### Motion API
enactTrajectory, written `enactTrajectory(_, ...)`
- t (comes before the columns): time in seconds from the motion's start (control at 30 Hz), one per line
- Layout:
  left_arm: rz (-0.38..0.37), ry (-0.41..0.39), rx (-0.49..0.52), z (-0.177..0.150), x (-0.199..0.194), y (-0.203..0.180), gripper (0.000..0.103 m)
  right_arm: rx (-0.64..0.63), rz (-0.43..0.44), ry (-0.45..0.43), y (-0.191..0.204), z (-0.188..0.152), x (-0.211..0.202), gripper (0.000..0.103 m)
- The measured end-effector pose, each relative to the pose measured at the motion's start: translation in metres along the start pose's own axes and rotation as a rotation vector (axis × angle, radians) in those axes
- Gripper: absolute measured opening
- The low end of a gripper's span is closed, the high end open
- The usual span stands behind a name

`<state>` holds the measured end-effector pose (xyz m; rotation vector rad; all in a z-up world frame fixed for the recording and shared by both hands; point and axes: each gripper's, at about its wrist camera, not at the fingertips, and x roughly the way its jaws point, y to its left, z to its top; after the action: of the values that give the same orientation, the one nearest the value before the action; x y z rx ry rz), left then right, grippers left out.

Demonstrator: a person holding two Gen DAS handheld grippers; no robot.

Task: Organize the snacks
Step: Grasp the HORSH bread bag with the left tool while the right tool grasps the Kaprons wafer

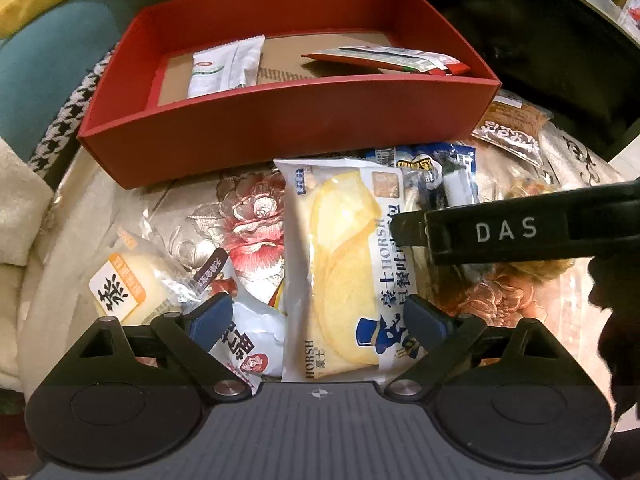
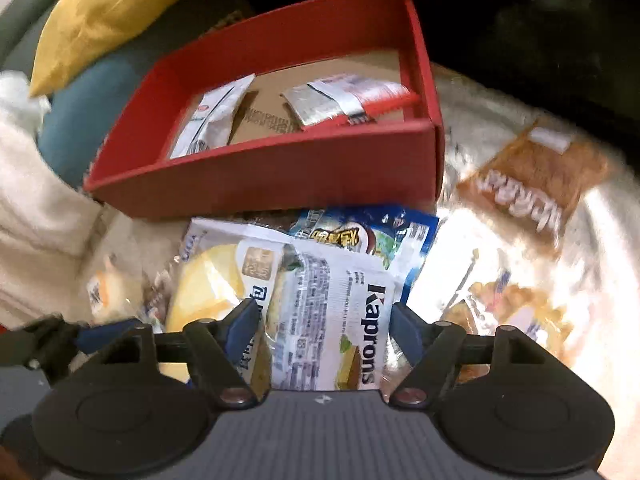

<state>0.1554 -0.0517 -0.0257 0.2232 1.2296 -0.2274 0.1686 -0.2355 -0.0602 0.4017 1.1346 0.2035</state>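
1. The left gripper [image 1: 318,320] hangs over the snack pile with its jaws wide; the HORSH bread pack [image 1: 340,264] lies lengthwise between the blue pads [image 1: 210,318], which do not press on it.
2. The right gripper [image 2: 324,322] stands with jaws partly apart over the white Kaprons pack [image 2: 344,320]; the pack lies between the fingers, and no pad squeezes it.
3. In the left view, the right gripper's black side marked DAS [image 1: 508,230] crosses over the bread pack's right edge.
4. To the left of the bread pack lies a small bun pack [image 1: 124,284] with an orange label, on the floral cloth [image 1: 248,212].
5. Beyond the Kaprons pack sits a blue pack [image 2: 404,232], and further right a brown pack [image 2: 532,184].
6. Farthest stands the red box [image 1: 280,128], open-topped, holding a white sachet [image 1: 224,68] at its left and a red-edged packet [image 1: 384,60] at its right.
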Motion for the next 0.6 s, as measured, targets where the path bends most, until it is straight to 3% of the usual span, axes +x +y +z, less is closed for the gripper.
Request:
enactTrajectory(0.07,-0.007,0.005,-0.012,0.002,0.001,0.001,0.096,0.028,0.042,0.001,-0.007,0.001,-0.006,0.055)
enactTrajectory(0.17,-0.004,0.000,-0.010,0.004,0.000,-0.003,0.096,-0.019,-0.017,-0.035,-0.006,-0.002,-0.021,0.055)
enactTrajectory(0.37,0.008,-0.004,0.001,0.010,0.003,-0.021,0.098,-0.022,-0.051,-0.114,-0.014,-0.005,-0.056,0.055)
enactTrajectory(0.47,0.063,-0.014,0.029,0.013,0.007,-0.038,0.100,0.002,-0.041,-0.160,-0.018,-0.002,-0.072,0.055)
enactTrajectory(0.6,0.192,-0.018,0.089,0.013,0.018,-0.057,0.102,-0.002,-0.054,-0.179,-0.019,0.000,-0.080,0.054)
